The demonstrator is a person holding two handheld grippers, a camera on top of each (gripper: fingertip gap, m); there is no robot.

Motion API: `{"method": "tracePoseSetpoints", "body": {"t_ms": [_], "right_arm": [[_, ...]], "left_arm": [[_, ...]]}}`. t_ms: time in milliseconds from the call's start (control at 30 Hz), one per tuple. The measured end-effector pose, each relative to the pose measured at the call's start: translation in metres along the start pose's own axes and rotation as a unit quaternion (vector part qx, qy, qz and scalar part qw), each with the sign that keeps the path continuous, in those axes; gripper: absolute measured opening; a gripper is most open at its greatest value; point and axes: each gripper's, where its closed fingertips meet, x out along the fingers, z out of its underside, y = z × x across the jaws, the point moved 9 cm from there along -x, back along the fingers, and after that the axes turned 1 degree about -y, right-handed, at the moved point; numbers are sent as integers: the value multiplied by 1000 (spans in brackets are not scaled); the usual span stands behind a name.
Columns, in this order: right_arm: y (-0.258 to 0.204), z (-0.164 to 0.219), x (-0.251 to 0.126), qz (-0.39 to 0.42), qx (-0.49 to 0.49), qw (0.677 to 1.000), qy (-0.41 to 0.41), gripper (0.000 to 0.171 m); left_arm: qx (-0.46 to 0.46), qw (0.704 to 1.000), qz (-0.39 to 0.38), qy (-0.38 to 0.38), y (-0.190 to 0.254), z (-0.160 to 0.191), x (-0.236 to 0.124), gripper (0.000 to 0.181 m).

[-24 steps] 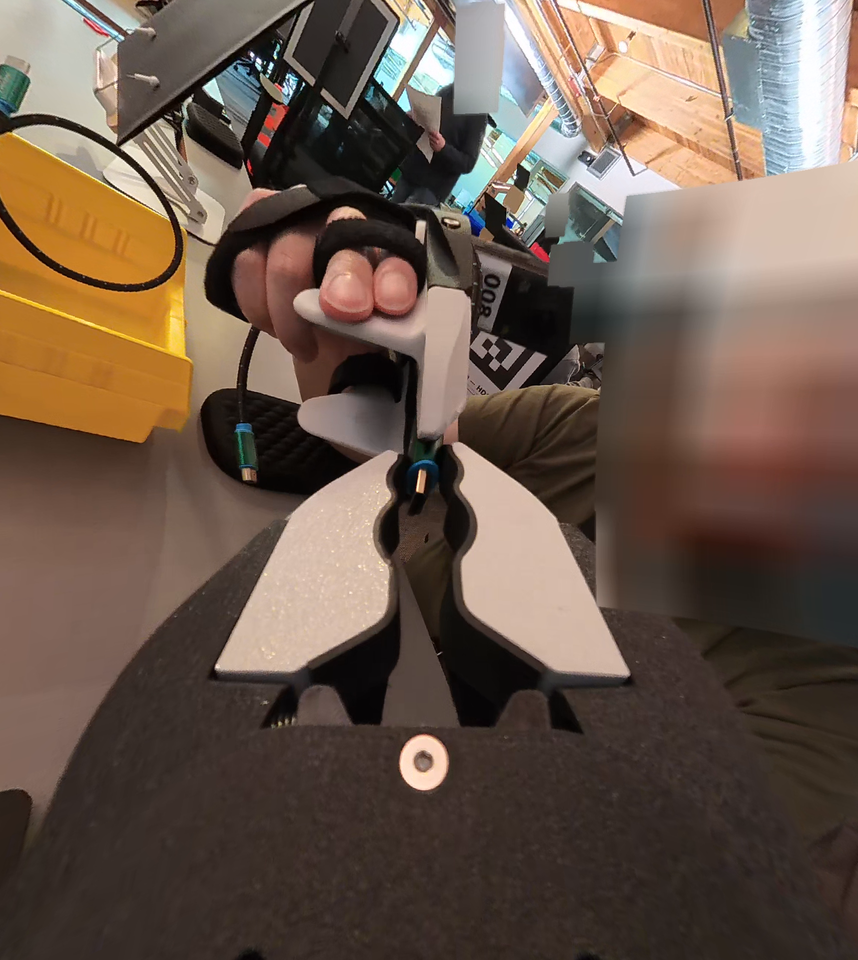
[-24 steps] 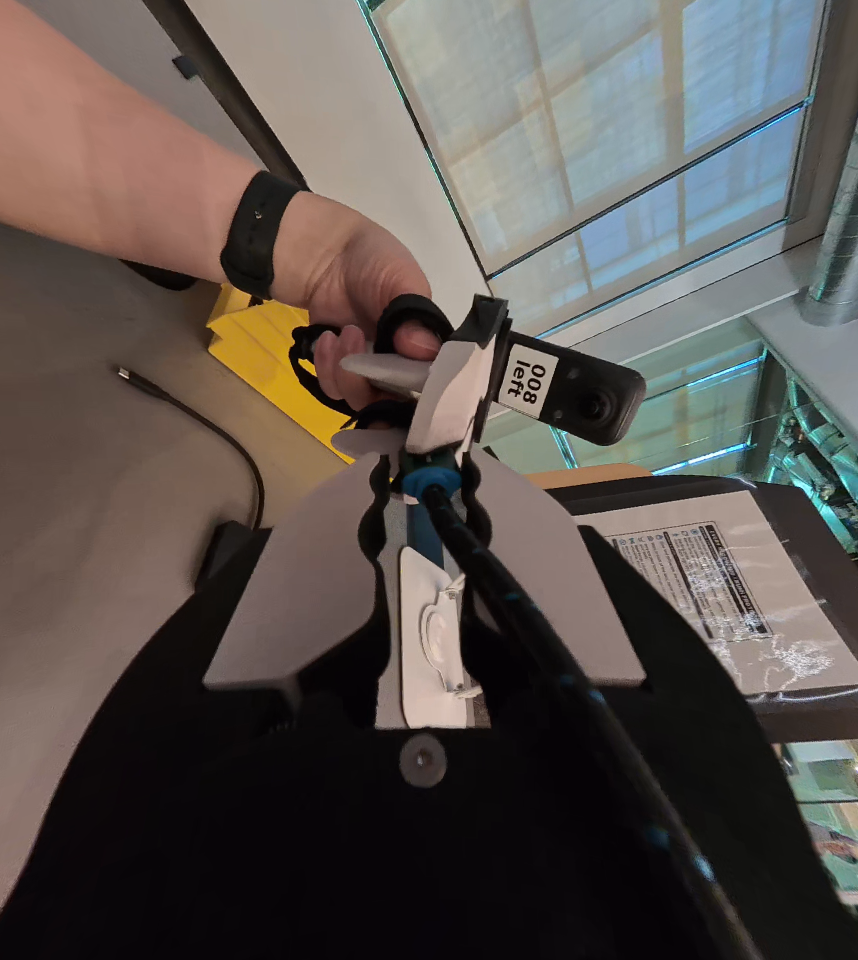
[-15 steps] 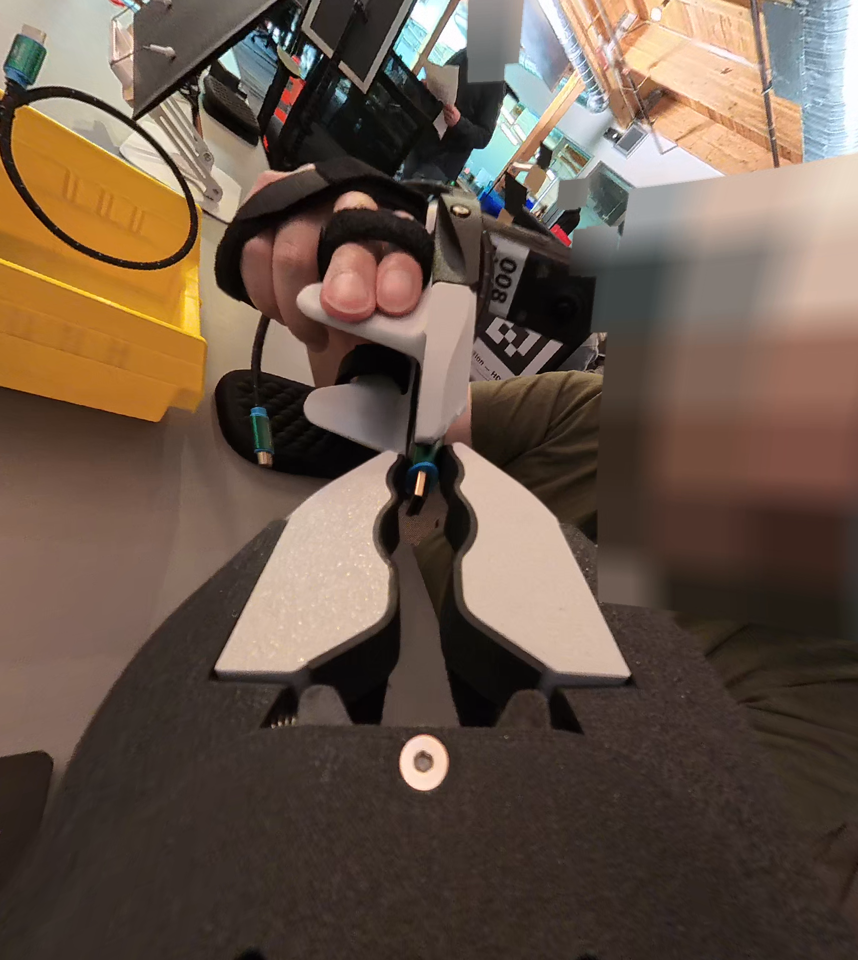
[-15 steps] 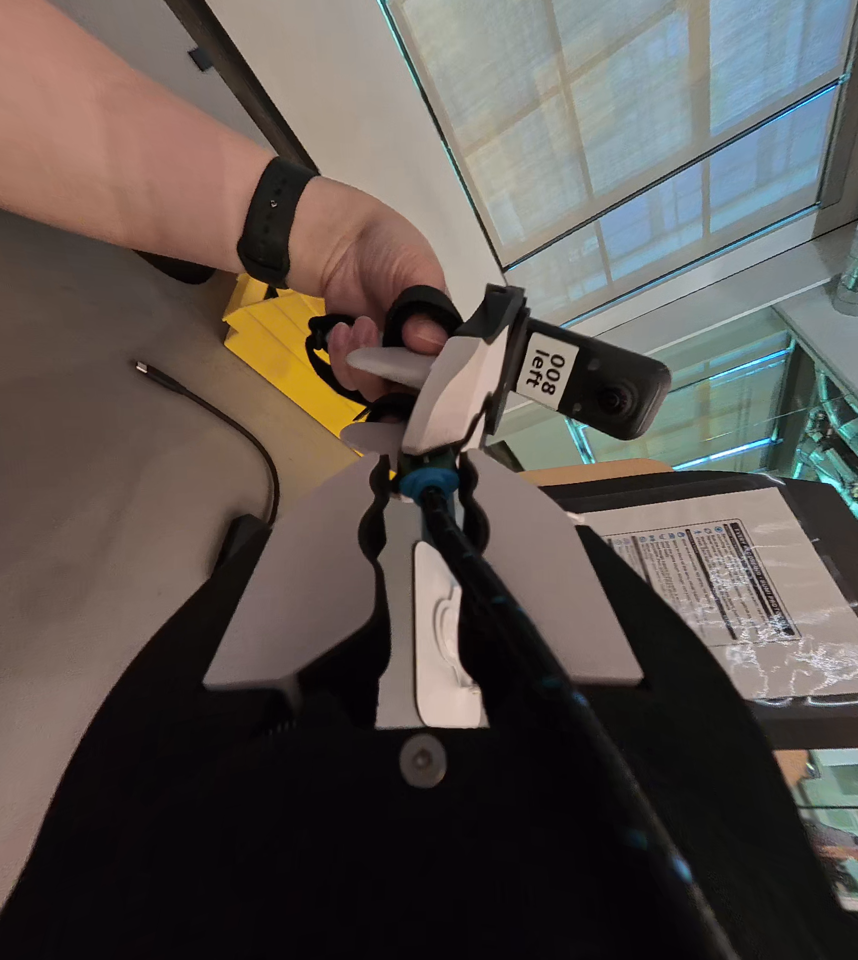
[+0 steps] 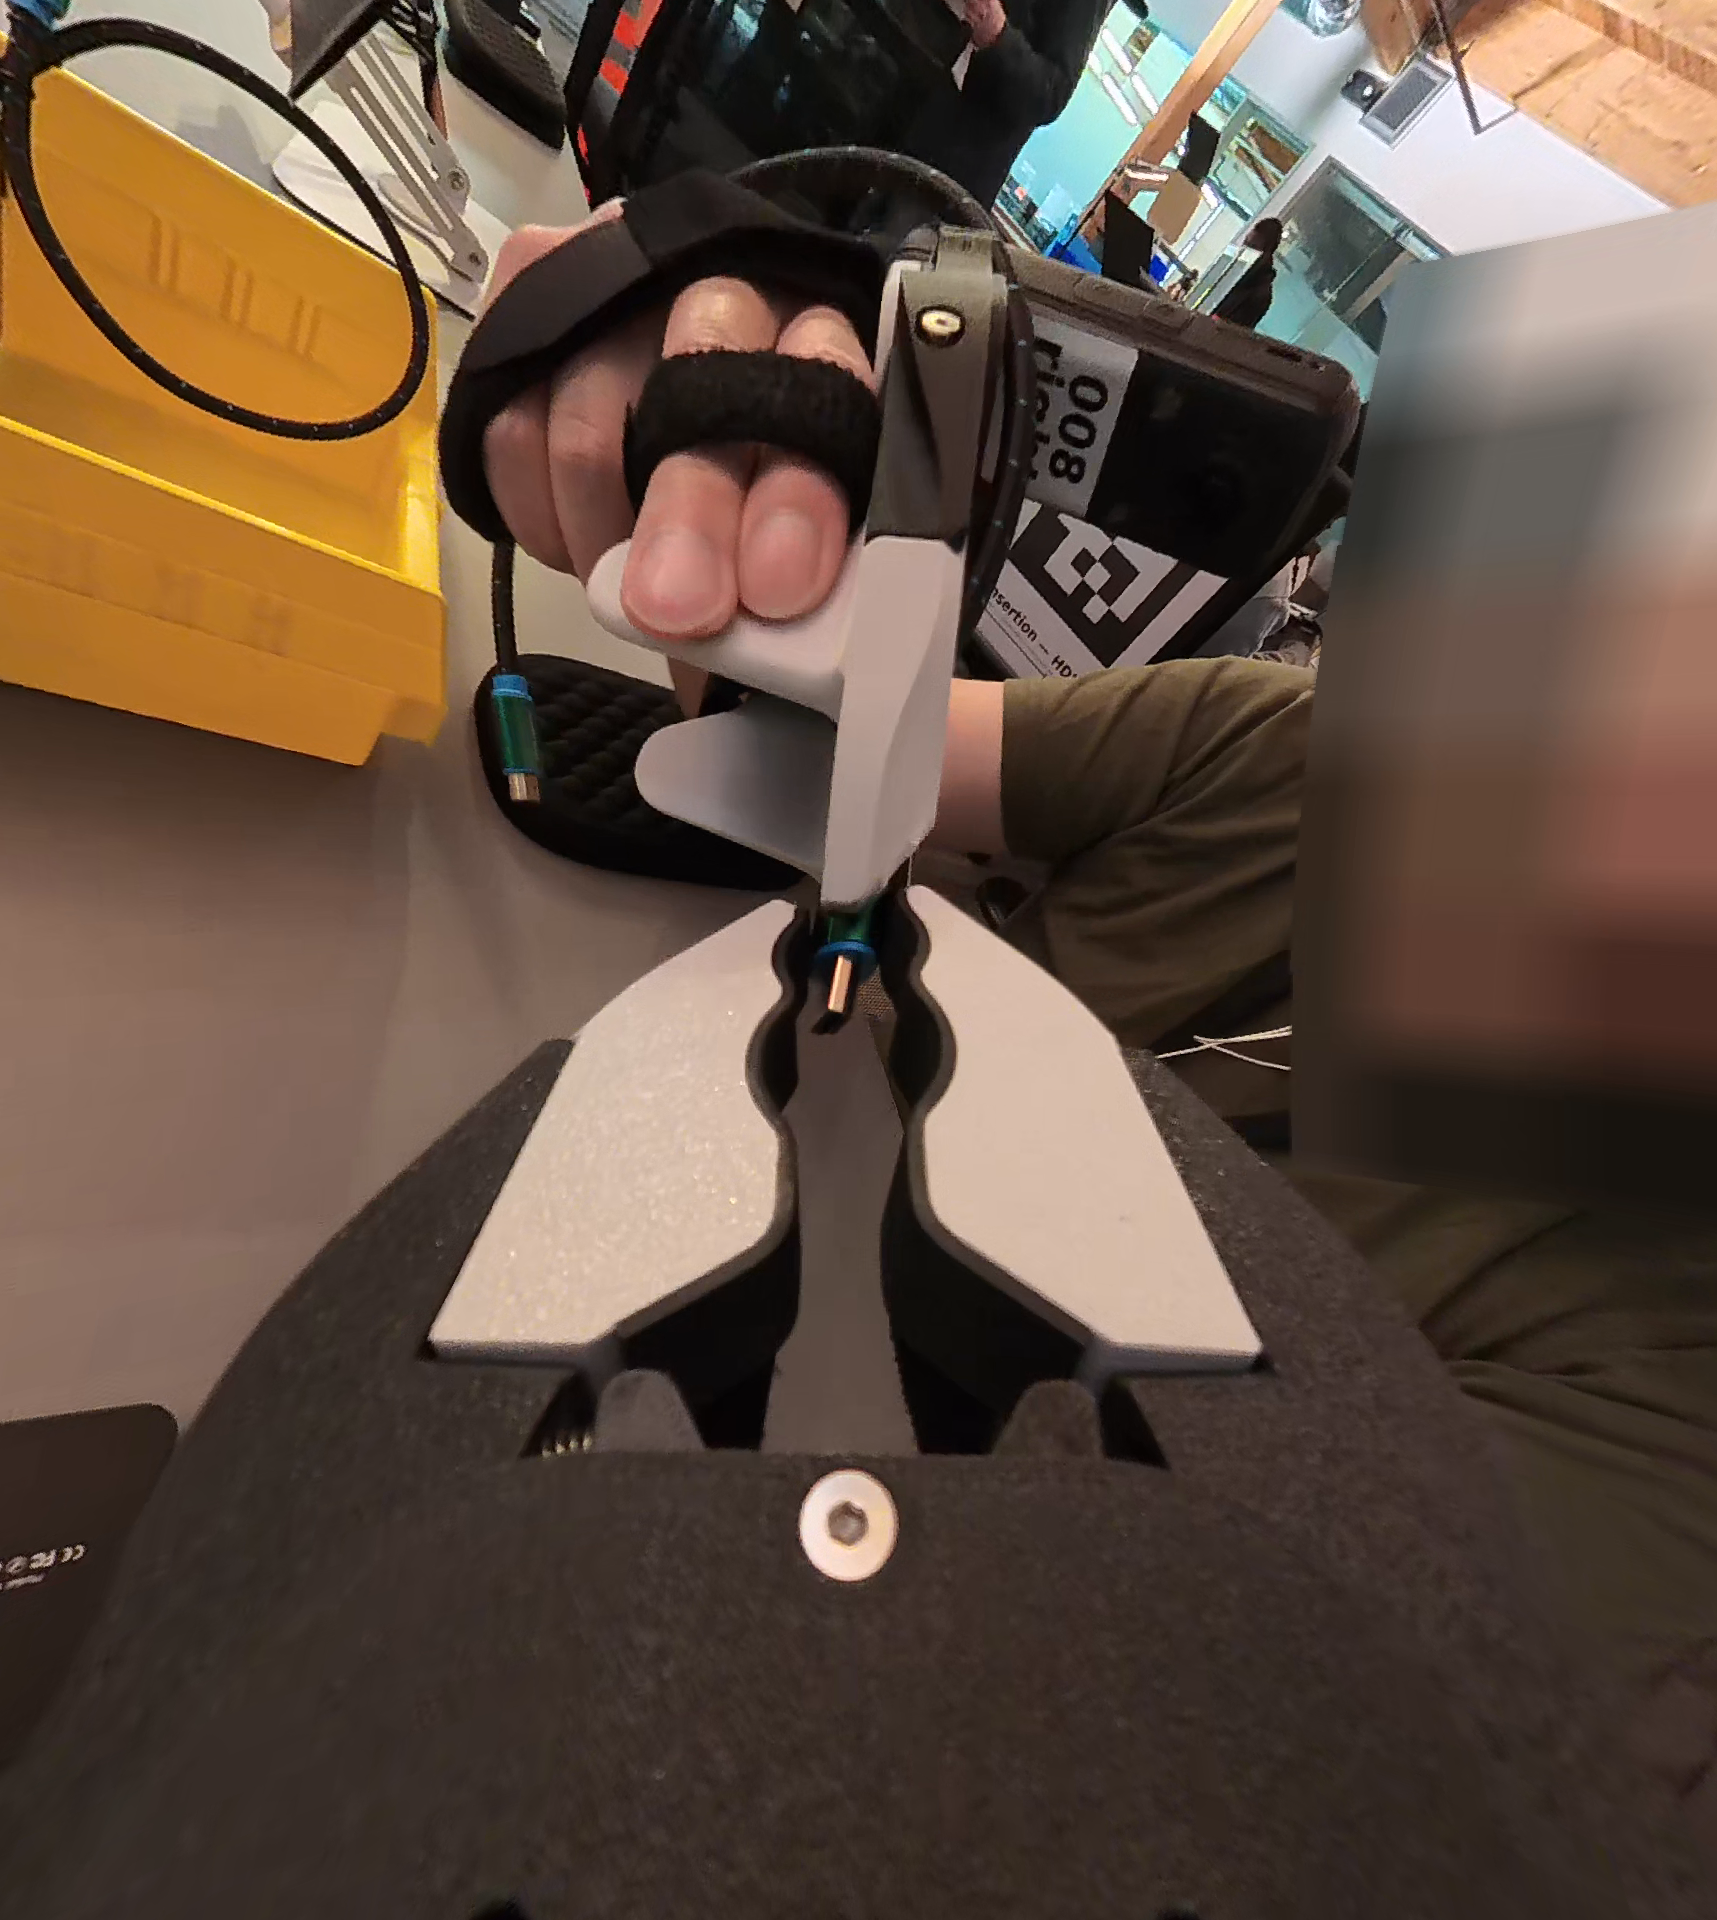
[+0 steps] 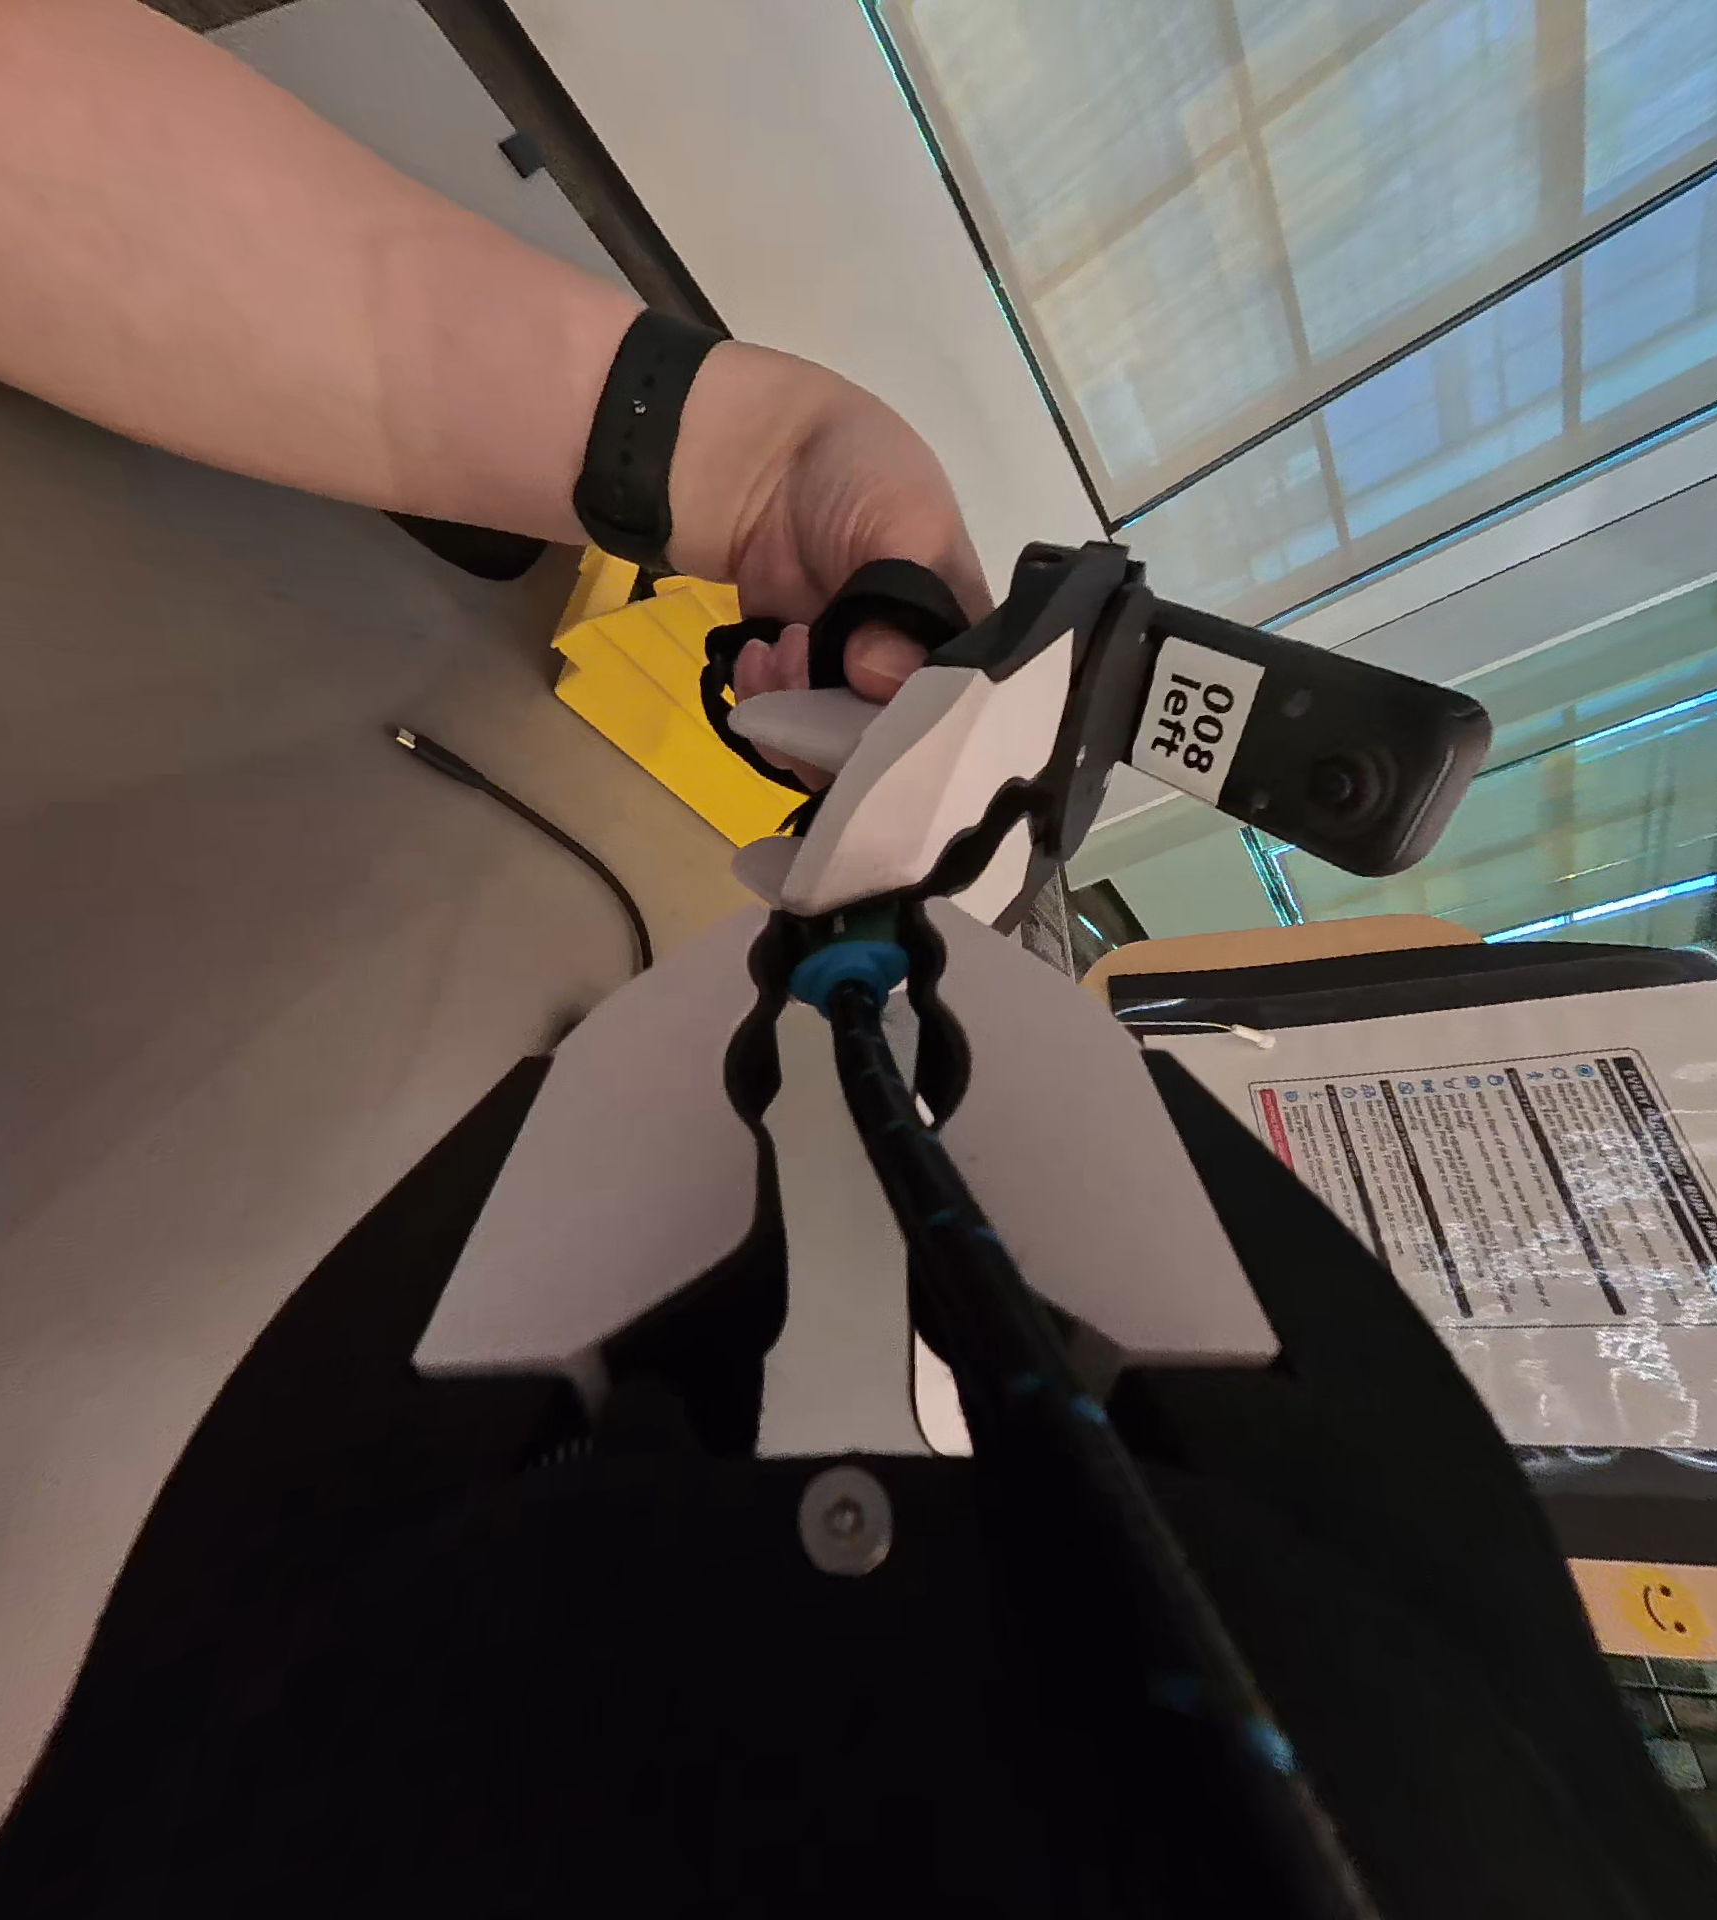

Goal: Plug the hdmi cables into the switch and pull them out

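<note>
I see both grippers, left gripper [image 5: 838, 914] and right gripper [image 6: 838, 925], clenched on 1 light, rigid connector [image 5: 841, 971]; its braided cable [image 6: 947, 1174] flexes, so grip the shell.

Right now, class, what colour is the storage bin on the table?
Yellow; the bin shows best in the left wrist view.

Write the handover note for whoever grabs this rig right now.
Right gripper: shut on the plug; its cable runs back between the fingers.
Left gripper: tips meet the right's around the plug's metal end; grip unclear.
Both are held in the air above the table.
The cable's other end hangs below the right hand.
A coiled cable lies in the yellow bin.
Switch: not clearly in view.
Done: nothing shows plugged in.
Left: plug in, pull out.
</note>
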Motion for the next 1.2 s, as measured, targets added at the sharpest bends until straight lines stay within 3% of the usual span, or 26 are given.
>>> {"method": "tracePoseSetpoints", "body": {"t_ms": [767, 1100, 1200], "right_arm": [[0, -4, 4, 33, -20, 999, -6, 23], [17, 6, -5, 79, 68, 992, 68, 22], [31, 13, -19, 112, 131, 979, 109, 22]], "left_arm": [[3, 1000, -2, 15, 2, 0, -6, 13], [12, 996, -1, 85, 6, -7, -19, 16], [41, 991, -62, 112, 8, -4, -39, 18]]}}
